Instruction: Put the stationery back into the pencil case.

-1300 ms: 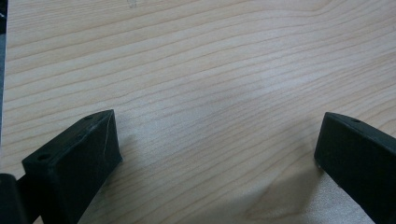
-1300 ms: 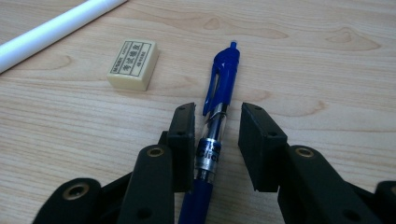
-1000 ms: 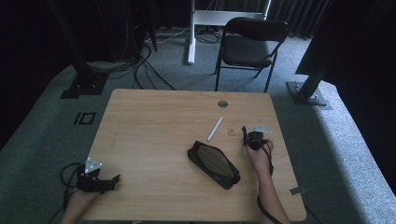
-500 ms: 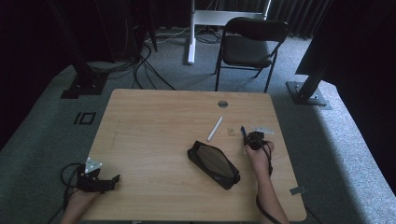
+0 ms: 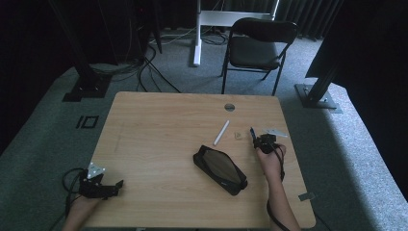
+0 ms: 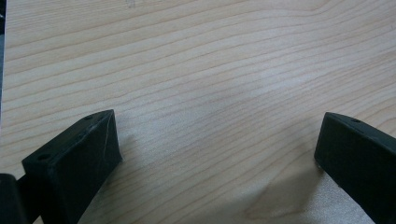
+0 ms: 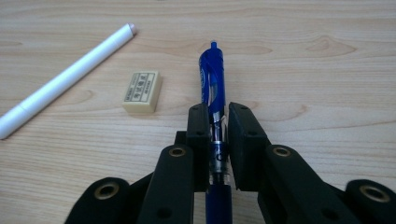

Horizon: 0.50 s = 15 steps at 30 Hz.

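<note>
My right gripper (image 7: 218, 116) is shut on a blue pen (image 7: 211, 79), whose tip sticks out past the jaws just above the wooden table (image 5: 163, 125). In the high view this gripper (image 5: 256, 138) and the blue pen (image 5: 252, 132) are at the table's right side. A cream eraser (image 7: 142, 91) and a white pen (image 7: 70, 74) lie just to the left of the held pen. A black pencil case (image 5: 220, 169) lies open near the middle front. My left gripper (image 5: 115, 185) rests at the front left corner, with its jaws (image 6: 217, 140) open wide over bare wood.
A small pale flat item (image 5: 275, 132) lies right of the right gripper. A round cable hole (image 5: 229, 107) sits near the table's far edge. A black chair (image 5: 257, 45) stands beyond the table. Cables trail from both grippers.
</note>
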Motion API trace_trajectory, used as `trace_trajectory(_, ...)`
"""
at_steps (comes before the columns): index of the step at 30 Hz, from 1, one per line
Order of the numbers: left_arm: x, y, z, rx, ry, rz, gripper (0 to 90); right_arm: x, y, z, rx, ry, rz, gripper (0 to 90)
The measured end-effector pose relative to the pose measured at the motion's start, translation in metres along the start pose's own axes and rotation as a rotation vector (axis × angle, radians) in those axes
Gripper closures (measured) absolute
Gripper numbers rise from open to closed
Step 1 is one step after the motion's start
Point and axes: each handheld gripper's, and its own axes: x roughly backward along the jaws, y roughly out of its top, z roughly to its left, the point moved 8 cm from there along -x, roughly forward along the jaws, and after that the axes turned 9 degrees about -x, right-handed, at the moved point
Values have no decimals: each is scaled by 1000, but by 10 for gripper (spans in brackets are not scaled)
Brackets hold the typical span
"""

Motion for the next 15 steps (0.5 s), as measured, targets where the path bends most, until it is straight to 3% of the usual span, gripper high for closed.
trace_trajectory(15,0,0,0,0,0,0,2,22,5,8,2,53,-30,793)
